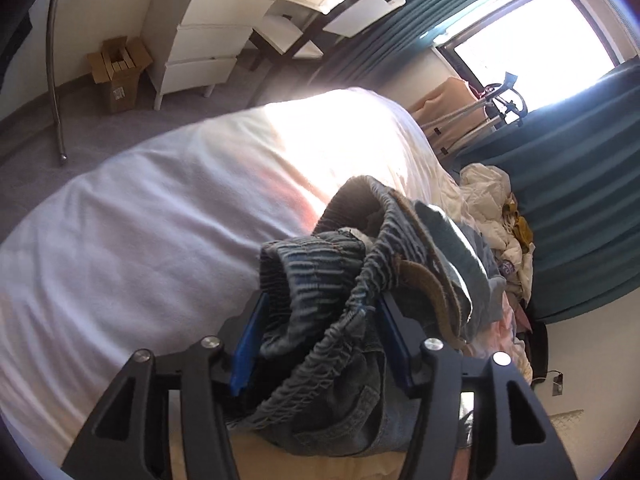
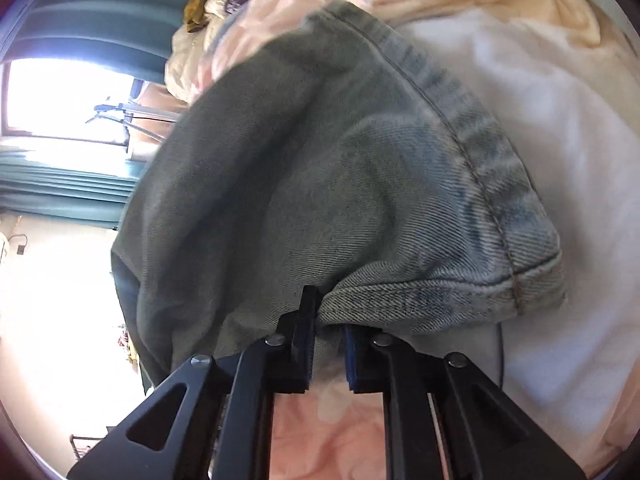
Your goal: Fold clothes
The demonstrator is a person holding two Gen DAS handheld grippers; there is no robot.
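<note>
At lower centre of each view, the left gripper clamped the jeans waistband and the right gripper clamped their hem above the bed.

left tool: black plastic linkage arms, triangle cutouts, shiny silver pivot screws, blue finger pads | right tool: same black arms, silver screws, one blue pad showing
</note>
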